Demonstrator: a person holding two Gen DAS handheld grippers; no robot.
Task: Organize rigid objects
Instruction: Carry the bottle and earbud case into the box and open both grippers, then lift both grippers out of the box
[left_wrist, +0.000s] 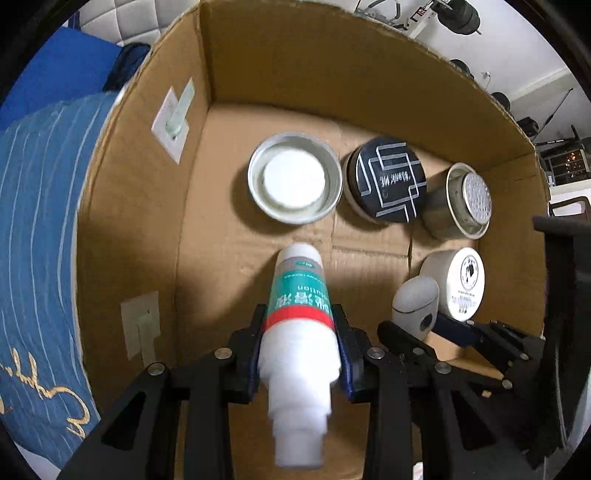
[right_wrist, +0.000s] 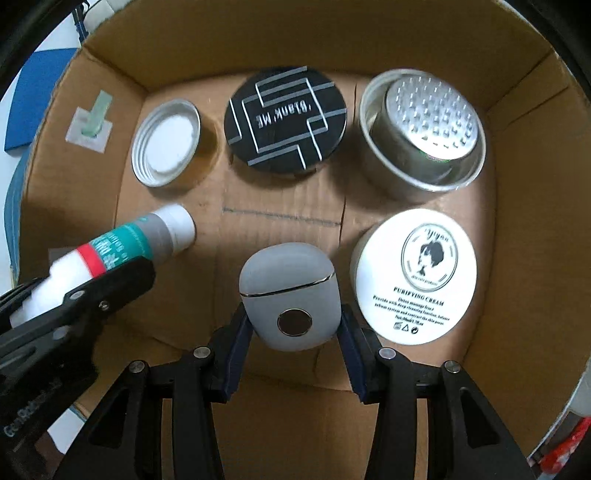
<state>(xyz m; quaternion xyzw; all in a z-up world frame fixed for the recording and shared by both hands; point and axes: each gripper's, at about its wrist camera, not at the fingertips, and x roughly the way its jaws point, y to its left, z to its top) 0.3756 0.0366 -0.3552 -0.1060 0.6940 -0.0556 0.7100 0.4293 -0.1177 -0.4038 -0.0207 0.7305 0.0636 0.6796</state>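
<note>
Left wrist view: left gripper (left_wrist: 300, 332) clamps white-and-teal bottle (left_wrist: 299, 295) inside cardboard box (left_wrist: 295, 55) — right gripper (right_wrist: 293, 328) clamps grey earbud case (right_wrist: 290, 295).

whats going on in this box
A person is packing small items into a cardboard box with two handheld grippers. The left gripper is shut on a white bottle, the right gripper on a grey case. A lid, black tin, metal cup and cream jar already sit inside.
</note>
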